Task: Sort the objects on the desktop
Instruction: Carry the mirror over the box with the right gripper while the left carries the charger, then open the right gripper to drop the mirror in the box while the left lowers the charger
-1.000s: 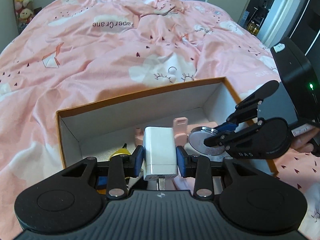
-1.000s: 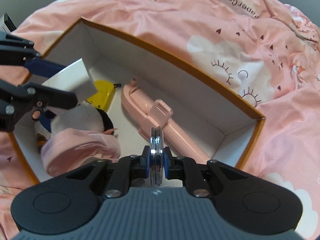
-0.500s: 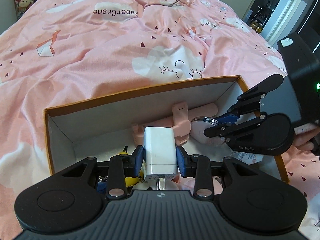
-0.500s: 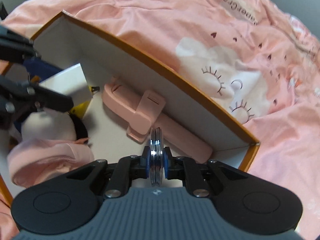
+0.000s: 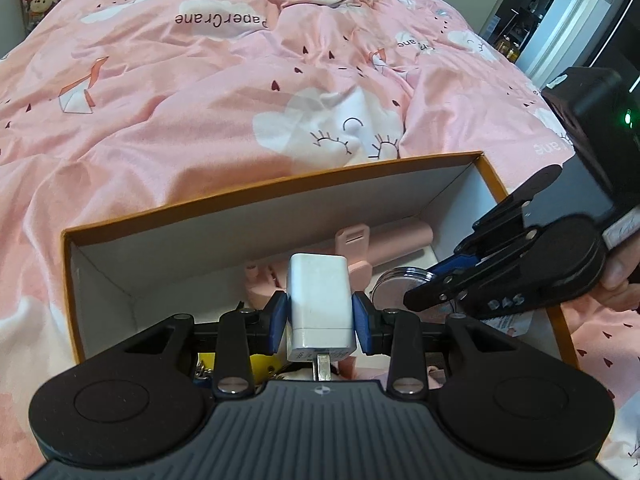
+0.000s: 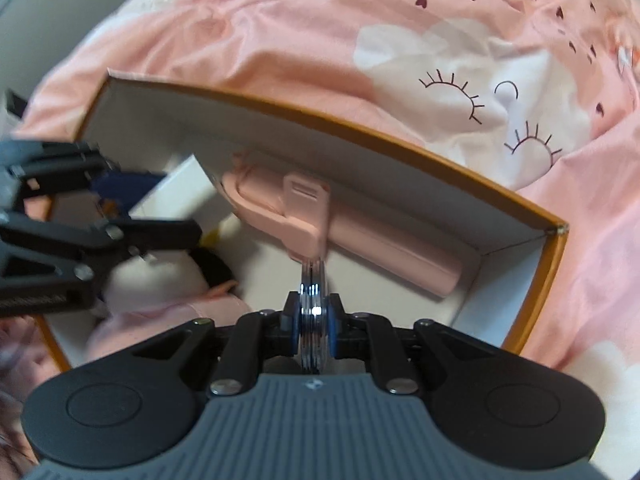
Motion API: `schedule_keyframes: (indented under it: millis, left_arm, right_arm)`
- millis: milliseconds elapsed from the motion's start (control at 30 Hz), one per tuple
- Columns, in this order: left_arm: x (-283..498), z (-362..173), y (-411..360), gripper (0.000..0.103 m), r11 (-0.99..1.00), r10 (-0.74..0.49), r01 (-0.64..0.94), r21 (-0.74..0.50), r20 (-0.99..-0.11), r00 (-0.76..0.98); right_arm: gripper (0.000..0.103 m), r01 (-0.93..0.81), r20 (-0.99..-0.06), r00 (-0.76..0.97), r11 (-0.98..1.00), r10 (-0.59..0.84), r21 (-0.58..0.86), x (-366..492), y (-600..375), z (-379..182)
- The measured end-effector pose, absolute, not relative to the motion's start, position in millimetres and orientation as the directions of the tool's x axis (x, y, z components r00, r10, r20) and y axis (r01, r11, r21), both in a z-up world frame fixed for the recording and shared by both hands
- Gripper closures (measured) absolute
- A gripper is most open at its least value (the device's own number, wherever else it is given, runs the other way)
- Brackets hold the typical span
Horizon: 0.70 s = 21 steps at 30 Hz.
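My left gripper (image 5: pixel 319 314) is shut on a white charger plug (image 5: pixel 320 300), held over the near part of an orange-rimmed cardboard box (image 5: pixel 280 186). The right gripper (image 6: pixel 314 314) is shut on a round silver disc (image 6: pixel 314 300) standing on edge over the box (image 6: pixel 360 128) interior; in the left wrist view that disc (image 5: pixel 396 286) and the right gripper (image 5: pixel 440 284) hang at the box's right side. A pink folding stick with a clip (image 6: pixel 336 232) lies along the far wall. The left gripper (image 6: pixel 140 216) with the charger (image 6: pixel 176 192) shows at the left of the right wrist view.
The box rests on a pink bedspread (image 5: pixel 200 100) with clouds and lettering. Inside lie a yellow item (image 5: pixel 262 362), a white and black soft object (image 6: pixel 188 276) and pink cloth (image 6: pixel 168 320). A hand (image 5: pixel 618 272) holds the right gripper. A doorway (image 5: pixel 532 16) is at the far right.
Both grippers have sunk a little and shifted over the box, so its interior fills more of each view. The right gripper has rolled. Both grips are unchanged.
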<state>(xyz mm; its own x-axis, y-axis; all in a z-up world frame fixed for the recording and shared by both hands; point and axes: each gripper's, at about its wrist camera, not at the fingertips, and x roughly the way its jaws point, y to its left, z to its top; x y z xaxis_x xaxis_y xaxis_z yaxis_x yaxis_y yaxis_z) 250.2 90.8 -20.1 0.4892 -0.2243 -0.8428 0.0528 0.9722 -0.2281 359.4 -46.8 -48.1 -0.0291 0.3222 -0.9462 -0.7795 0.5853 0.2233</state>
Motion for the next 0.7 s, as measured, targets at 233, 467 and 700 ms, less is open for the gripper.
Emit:
schedule_keyframes:
  millis: [233,467,700]
  left_arm:
    - [254.0,-18.7,82.2,0.063,0.965,-0.255,0.073,-0.252,-0.837,0.485]
    - [261.2,-17.6,70.2,0.063,0.961,-0.276,0.110,-0.255,-0.837,0.473]
    - [270.6,-20.6,45.9,0.063,0.948,-0.306,0.219,-0.230,-0.845,0.439]
  right_arm:
    - [0.084,-0.839,-0.967,0.072,0.539,0.244,0.073,350.7,-40.1,-43.8]
    - [0.082,-0.865,-0.962,0.154,0.502,0.224,-0.021,343.8,-41.4,-36.0]
    - [0.078,-0.858,-0.924,0.257,0.506,0.283,-0.084,338.5,-62.4,-11.3]
